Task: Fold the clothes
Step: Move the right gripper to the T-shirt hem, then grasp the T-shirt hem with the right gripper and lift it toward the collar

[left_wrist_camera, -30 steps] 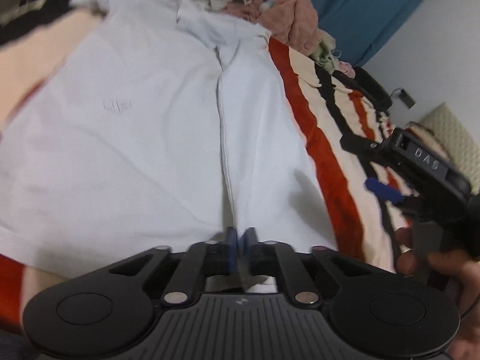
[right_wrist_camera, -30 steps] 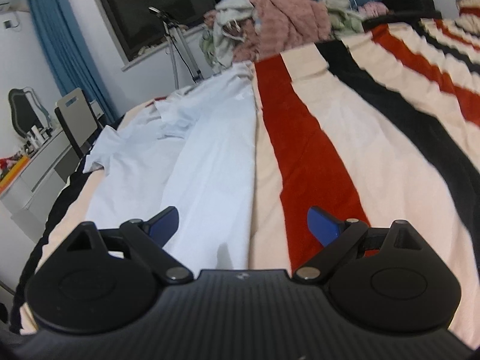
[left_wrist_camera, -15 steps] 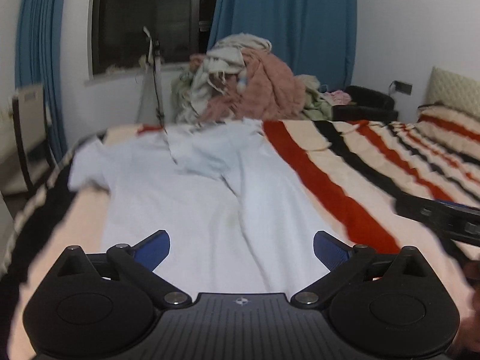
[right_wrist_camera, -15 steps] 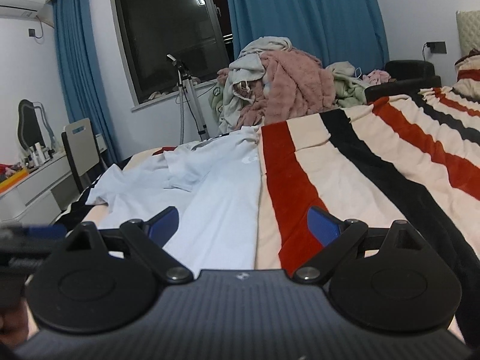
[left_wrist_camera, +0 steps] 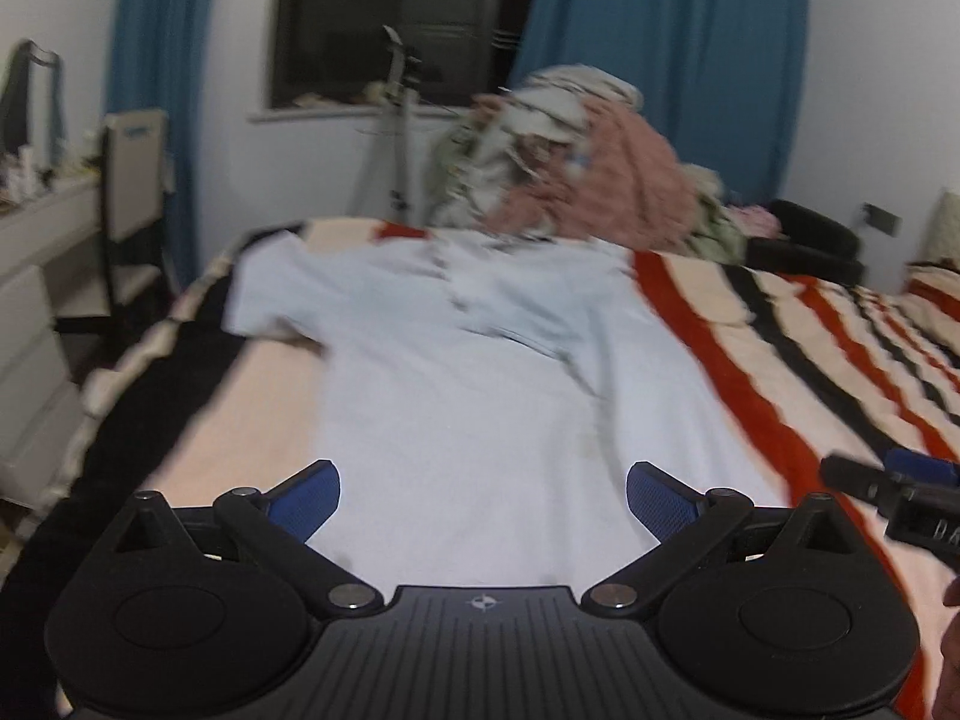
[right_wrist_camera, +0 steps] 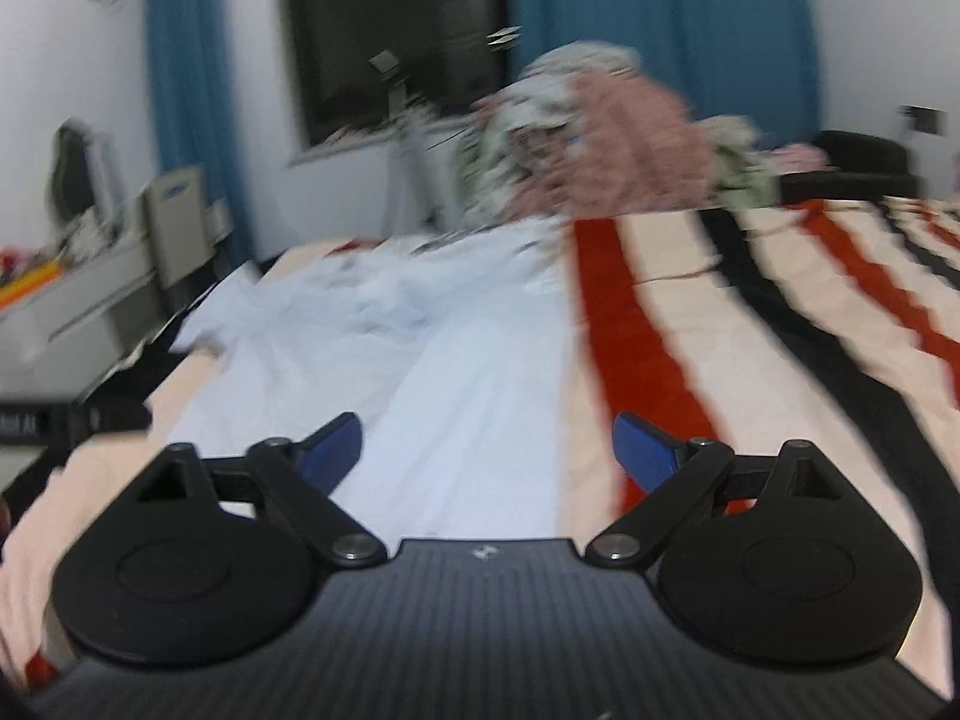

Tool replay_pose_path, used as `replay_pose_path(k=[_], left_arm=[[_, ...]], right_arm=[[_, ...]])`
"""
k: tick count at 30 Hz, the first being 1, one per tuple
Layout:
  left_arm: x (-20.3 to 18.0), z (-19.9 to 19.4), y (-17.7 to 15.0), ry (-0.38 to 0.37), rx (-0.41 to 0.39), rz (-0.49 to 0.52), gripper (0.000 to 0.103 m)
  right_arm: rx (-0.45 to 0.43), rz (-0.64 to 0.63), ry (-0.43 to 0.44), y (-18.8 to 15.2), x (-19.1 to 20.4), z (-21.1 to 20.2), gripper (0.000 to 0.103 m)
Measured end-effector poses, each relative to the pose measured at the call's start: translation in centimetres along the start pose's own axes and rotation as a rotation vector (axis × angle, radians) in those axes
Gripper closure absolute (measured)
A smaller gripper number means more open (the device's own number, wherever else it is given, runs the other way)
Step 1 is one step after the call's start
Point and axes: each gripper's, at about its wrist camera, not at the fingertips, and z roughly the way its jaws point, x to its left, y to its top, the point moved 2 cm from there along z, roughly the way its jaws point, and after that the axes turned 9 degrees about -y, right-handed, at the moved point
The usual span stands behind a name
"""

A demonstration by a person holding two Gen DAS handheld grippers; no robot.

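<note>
Folding progress: pale blue shirt lies partly folded on striped bed; more folds remain.
Left gripper: wide, empty.
Right gripper: wide, empty.
Waiting: clothes pile.

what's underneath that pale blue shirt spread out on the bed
The pale blue shirt lies on a striped blanket in cream, red and black. The blanket shows around the shirt; the part directly beneath is covered, so anything there stays unseen.

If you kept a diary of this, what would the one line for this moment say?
left gripper: open, empty | right gripper: open, empty | white shirt: flat on striped bed, one side folded in | clothes pile: behind
</note>
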Motion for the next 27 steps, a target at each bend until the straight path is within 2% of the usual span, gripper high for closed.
replay_pose_path(k=[1, 4, 8, 13, 15, 16, 18, 19, 22, 24, 26, 27], left_arm=[[0.9, -0.2, 0.2, 0.006, -0.007, -0.019, 0.0], [3.6, -0.4, 0.6, 0.002, -0.014, -0.082, 0.0], [6.3, -0.6, 0.8, 0.025, -0.05, -0.111, 0.0], [9.6, 0.2, -0.2, 0.007, -0.065, -0.237, 0.0], [10.9, 1.1, -0.8, 0.018, -0.057, -0.271, 0.0], [11.5, 1.7, -1.0, 0.023, -0.052, -0.285, 0.0], [12.7, 2.8, -1.3, 0.052, -0.044, -0.319, 0.0], [13.3, 3.2, -1.4, 0.065, -0.049, -0.342, 0.0], [15.1, 4.1, -1.7, 0.112, -0.075, -0.402, 0.0], [15.8, 4.7, -1.8, 0.14, -0.078, -0.426, 0.0], [16.3, 5.2, -1.9, 0.156, -0.079, -0.442, 0.0], [16.3, 5.3, -1.8, 0.163, -0.083, -0.44, 0.0]], right_arm=[[0.023, -0.037, 0.032, 0.1, 1.1, 1.0, 0.03], [0.034, -0.136, 0.111, 1.1, 4.8, 4.5, 0.03], [0.063, -0.214, 0.194, 2.3, 10.3, 10.4, 0.029], [0.053, -0.323, 0.329, 4.1, 19.3, 18.7, 0.029], [0.026, -0.407, 0.379, 4.4, 23.5, 21.7, 0.029], [-0.003, -0.474, 0.367, 4.1, 25.6, 23.0, 0.029], [-0.066, -0.619, 0.27, 3.2, 29.8, 25.4, 0.03], [-0.084, -0.649, 0.217, 2.9, 31.6, 26.9, 0.03], [-0.123, -0.603, 0.153, 4.0, 34.1, 29.8, 0.03], [-0.165, -0.577, 0.137, 5.5, 35.3, 31.0, 0.041], [-0.183, -0.553, 0.152, 7.0, 35.8, 31.8, 0.058], [-0.166, -0.544, 0.145, 7.7, 35.9, 32.3, 0.064]])
